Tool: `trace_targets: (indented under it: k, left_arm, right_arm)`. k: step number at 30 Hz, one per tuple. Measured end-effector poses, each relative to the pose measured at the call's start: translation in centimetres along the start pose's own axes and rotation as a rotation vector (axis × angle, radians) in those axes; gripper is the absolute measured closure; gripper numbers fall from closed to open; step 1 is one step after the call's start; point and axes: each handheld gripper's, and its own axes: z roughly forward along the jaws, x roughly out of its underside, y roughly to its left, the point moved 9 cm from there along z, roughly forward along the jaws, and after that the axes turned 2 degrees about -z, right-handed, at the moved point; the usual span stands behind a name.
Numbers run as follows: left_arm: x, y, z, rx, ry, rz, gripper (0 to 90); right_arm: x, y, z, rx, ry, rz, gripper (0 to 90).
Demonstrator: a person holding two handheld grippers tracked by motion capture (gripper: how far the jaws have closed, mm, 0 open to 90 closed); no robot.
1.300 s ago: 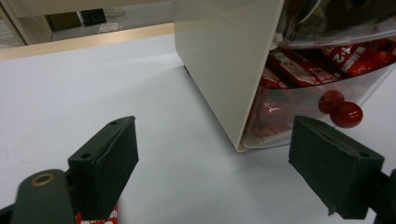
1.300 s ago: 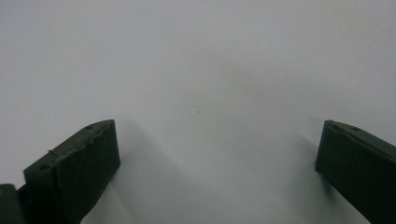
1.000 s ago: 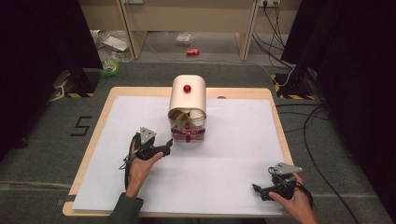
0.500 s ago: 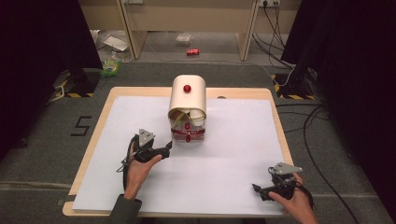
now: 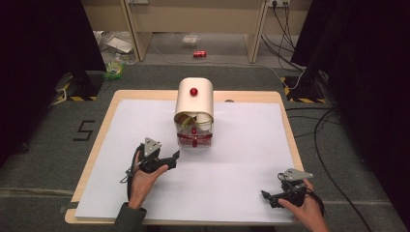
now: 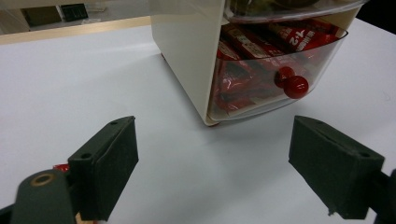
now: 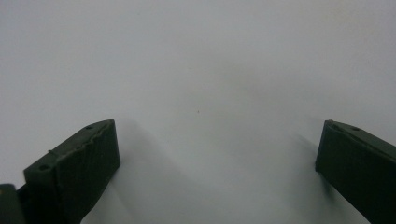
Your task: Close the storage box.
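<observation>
A small cream drawer cabinet (image 5: pixel 194 99) with a rounded top stands upright near the far middle of the white-covered worktop (image 5: pixel 241 159). It has clear plastic drawers. The lower drawer (image 6: pixel 275 70) is packed w/ red snack packets and has a round red knob (image 6: pixel 297 87) on its front. The upper drawer (image 6: pixel 289 10) above it looks pulled partway out.

The left tongs (image 5: pixel 170 158) hover low over the worktop, just in front of the cabinet and to its left, pointing toward it. Jaws spread wide, nothing between them. In the left gripper view the knob sits ahead and off toward the right-hand jaw, not centred in the gap. The right tongs (image 5: pixel 270 195) rest near the front right corner of the worktop, well apart from the cabinet, also spread and empty, facing bare white surface.

Risks, judged from this: the knob is small, round and glossy, so a pinch landing off-centre could slip off it. Since the approach isn't lined up w/ the knob, one jaw may strike the clear drawer front or the cabinet corner instead. The cabinet looks light and nothing steadies it, the right tongs being far off, so a pull on the drawer could drag or tip the whole unit forward rather than slide the drawer. A full drawer yanked too far could spill packets.
</observation>
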Motion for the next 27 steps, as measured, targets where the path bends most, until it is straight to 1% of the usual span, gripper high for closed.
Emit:
trace_targets:
  k: [7,9,16,27]
  left_arm:
    - [0.2,-0.2,-0.6,0.008,-0.003,-0.002,14.8]
    - [0.2,-0.4,-0.7,0.016,-0.005,-0.008,14.8]
    - [0.6,-1.0,-1.0,0.030,-0.002,-0.003,14.8]
    - [1.8,-2.6,-1.2,0.070,0.013,0.022,14.8]
  right_arm:
    - [0.0,0.0,0.0,0.000,0.000,0.000,0.2]
    - [0.0,0.0,0.0,0.000,0.000,0.001,0.2]
    - [0.0,0.0,0.0,0.000,0.000,0.000,0.2]
    - [0.0,0.0,0.0,0.000,0.000,0.000,0.3]
